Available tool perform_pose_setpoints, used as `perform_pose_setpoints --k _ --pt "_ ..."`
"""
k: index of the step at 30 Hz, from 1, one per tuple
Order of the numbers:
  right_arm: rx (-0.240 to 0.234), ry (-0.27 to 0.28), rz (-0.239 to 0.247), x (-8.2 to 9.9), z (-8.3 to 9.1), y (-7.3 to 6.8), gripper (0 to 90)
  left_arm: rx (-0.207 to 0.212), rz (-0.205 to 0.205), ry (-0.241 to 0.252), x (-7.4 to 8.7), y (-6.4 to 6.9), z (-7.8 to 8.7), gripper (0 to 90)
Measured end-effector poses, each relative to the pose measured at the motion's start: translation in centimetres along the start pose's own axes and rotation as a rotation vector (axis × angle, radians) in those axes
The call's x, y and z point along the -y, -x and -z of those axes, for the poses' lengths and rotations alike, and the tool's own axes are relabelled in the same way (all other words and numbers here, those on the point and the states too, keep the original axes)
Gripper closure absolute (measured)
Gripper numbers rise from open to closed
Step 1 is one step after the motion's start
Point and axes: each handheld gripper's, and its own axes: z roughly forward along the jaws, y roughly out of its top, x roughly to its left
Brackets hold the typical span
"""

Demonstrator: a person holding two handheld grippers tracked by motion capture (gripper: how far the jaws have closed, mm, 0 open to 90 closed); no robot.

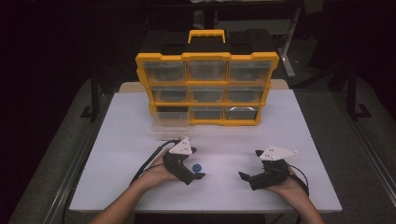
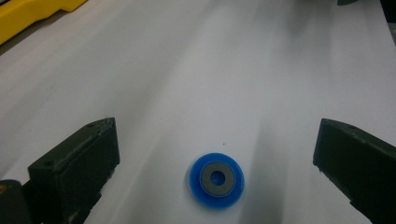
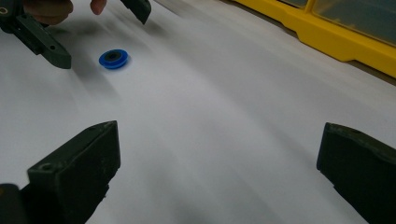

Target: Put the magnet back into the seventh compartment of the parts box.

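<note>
High view: small blue plastic wheel w/ dark hub lies flat on white table, near left, by left gripper; yellow drawer organiser far. Left gripper view: jaws wide apart, wheel between, untouched, so pickup not yet done. Right gripper view: right gripper wide, empty.

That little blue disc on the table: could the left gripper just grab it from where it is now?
Probably yes: the left gripper is open, the blue disc lies flat between its jaws, nothing around it.
</note>
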Motion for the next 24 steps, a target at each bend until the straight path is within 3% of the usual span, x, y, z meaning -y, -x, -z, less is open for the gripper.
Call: perform_pose_setpoints --k 20,24 --pt "0.001 -0.001 -0.001 0.04 0.04 -0.02 0.0 0.002 -0.010 -0.041 0.52 0.06 -0.52 0.1" --pt "0.000 -0.001 -0.001 0.03 0.04 0.00 0.0 -0.001 -0.012 -0.046 0.49 -0.02 -0.33 5.1"
